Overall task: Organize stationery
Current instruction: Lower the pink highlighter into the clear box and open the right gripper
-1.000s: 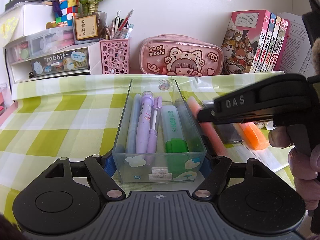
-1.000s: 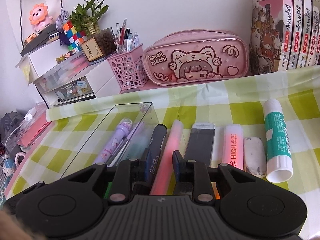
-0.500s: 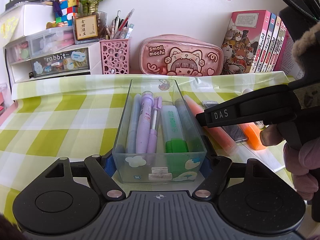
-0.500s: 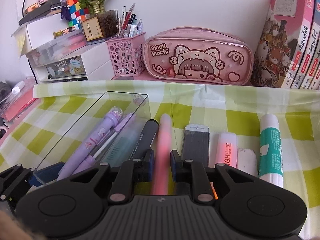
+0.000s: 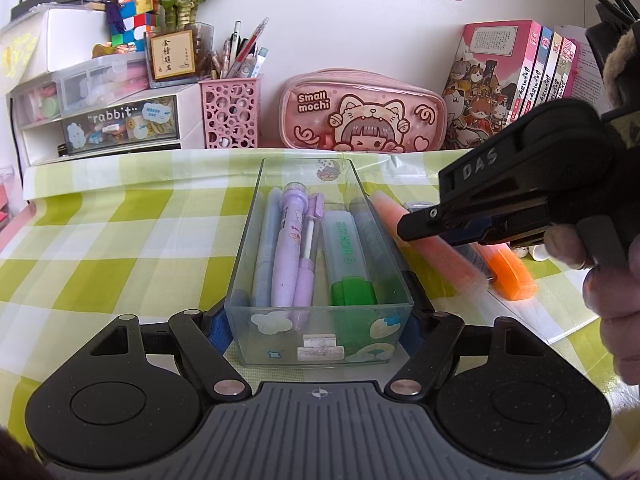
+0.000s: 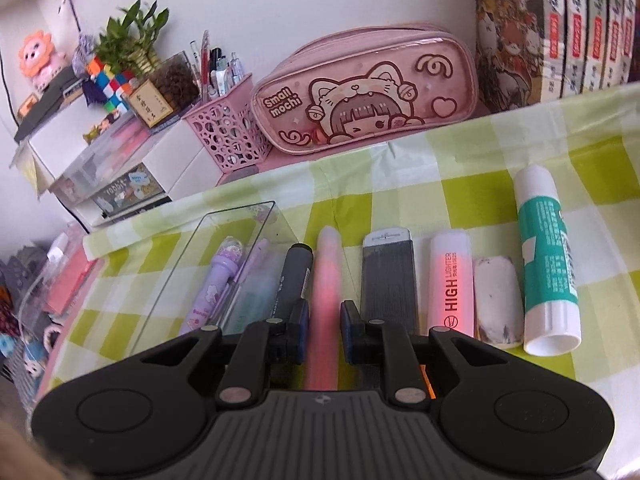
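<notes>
While the right claw (image 6: 323, 330) grips the pink highlighter (image 6: 326, 276), blur hints at slip; a drop could strike the box wall. Left claw (image 5: 318, 320) clamps the clear box (image 5: 320, 340) on the bench (image 5: 100, 240).

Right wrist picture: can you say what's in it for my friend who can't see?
The right gripper is shut on a pink pen above a green checked tablecloth. Left of it is a clear box with purple pens; right are a grey case, highlighter, eraser and glue stick.
</notes>
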Available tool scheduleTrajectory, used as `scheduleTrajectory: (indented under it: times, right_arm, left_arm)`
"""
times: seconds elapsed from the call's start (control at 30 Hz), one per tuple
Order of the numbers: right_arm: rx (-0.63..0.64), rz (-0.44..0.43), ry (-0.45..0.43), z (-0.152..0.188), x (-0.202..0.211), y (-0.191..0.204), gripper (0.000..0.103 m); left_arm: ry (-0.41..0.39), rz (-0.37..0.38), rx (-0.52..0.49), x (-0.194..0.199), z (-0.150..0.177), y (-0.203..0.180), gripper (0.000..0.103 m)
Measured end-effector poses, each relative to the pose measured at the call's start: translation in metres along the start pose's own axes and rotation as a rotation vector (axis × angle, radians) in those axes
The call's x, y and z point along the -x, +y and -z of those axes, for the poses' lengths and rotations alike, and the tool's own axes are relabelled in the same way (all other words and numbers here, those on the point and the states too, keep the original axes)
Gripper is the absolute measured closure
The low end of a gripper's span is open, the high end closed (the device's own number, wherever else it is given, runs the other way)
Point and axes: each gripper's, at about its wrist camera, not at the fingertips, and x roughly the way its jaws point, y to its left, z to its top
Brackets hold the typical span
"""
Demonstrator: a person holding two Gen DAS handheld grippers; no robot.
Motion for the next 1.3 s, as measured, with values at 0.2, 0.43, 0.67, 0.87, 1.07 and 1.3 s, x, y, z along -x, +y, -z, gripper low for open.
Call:
scheduleTrajectory:
  times: [0.2, 0.43, 0.67, 0.87, 1.07, 1.3]
  right_arm:
    - [-0.16, -0.129, -0.001, -0.008, 0.012, -0.01, 0.062]
    - [-0.242, -0.205, -0.006, -0.015, 0.019, -0.004, 0.062]
    - [-0.3, -0.207, 0.033, -0.019, 0.013, 0.003, 0.062]
    - [-0.321, -0.156, 0.041, -0.02, 0.004, 0.008, 0.062]
    - [-0.285, -0.126, 0.044, -0.019, 0.001, 0.018, 0.062]
    - [-0.27, -0.091, 0.044, -0.02, 0.0, 0.025, 0.062]
  left_arm:
    - [0.0, 0.0, 0.0, 0.0, 0.0, 0.0, 0.028]
    - [0.0, 0.0, 0.0, 0.0, 0.0, 0.0, 0.028]
    - [0.0, 0.0, 0.0, 0.0, 0.0, 0.0, 0.028]
    - [0.0, 0.0, 0.0, 0.0, 0.0, 0.0, 0.028]
    - [0.0, 0.0, 0.001, 0.0, 0.0, -0.001, 0.028]
    - [0.0, 0.0, 0.001, 0.0, 0.0, -0.001, 0.028]
